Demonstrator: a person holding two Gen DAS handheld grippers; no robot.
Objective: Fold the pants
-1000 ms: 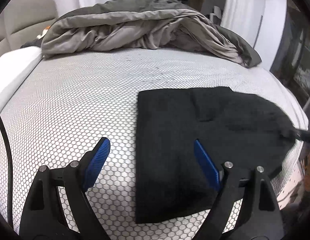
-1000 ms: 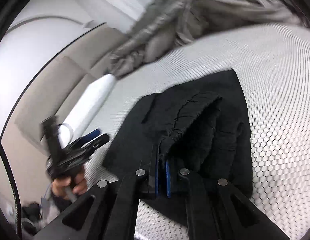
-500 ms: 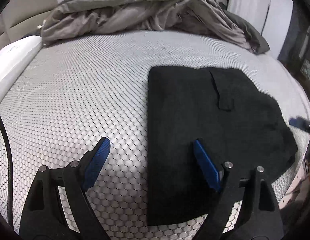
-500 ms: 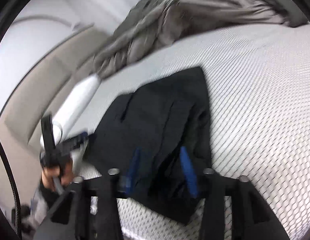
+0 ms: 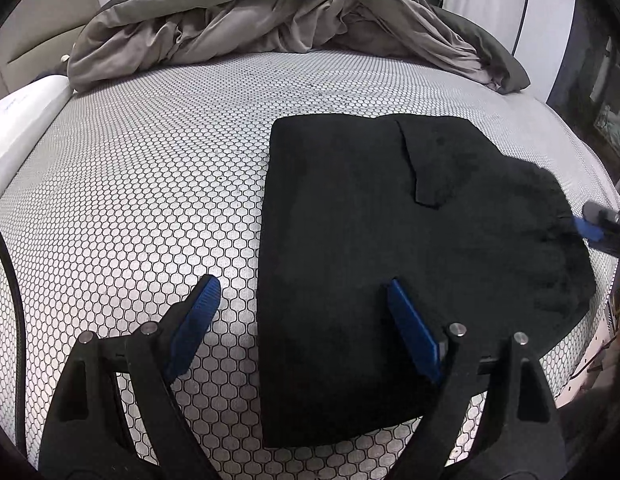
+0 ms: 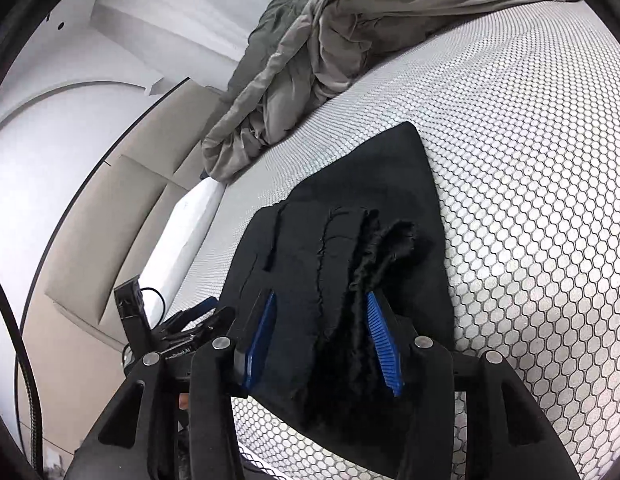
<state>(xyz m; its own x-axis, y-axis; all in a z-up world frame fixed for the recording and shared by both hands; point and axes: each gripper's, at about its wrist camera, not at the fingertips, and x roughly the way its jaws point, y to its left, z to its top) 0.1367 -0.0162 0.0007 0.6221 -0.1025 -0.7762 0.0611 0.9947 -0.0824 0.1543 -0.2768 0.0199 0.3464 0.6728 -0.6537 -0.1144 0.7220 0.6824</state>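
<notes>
Black folded pants (image 5: 349, 240) lie flat on the white honeycomb-pattern mattress (image 5: 150, 160). My left gripper (image 5: 301, 282) hangs open just above the pants' left edge, one finger over the mattress, the other over the cloth. In the right wrist view a bunched ridge of the pants (image 6: 389, 184) sits loosely between the parted blue pads of my right gripper (image 6: 321, 294), which is open and does not pinch it. The right gripper's tip (image 5: 589, 230) shows at the pants' right edge. The left gripper (image 6: 198, 312) appears at the pants' far side.
A crumpled grey duvet (image 5: 270, 12) fills the far end of the bed. A white bolster (image 5: 18, 120) lies along the left side by a beige padded headboard (image 6: 110, 200). The bed's edge runs close on the right by dark furniture (image 5: 605, 100).
My right gripper was shut on a lifted bunch of the pants; it has opened and the cloth has dropped flat. My left gripper has sunk a little toward the bed.
</notes>
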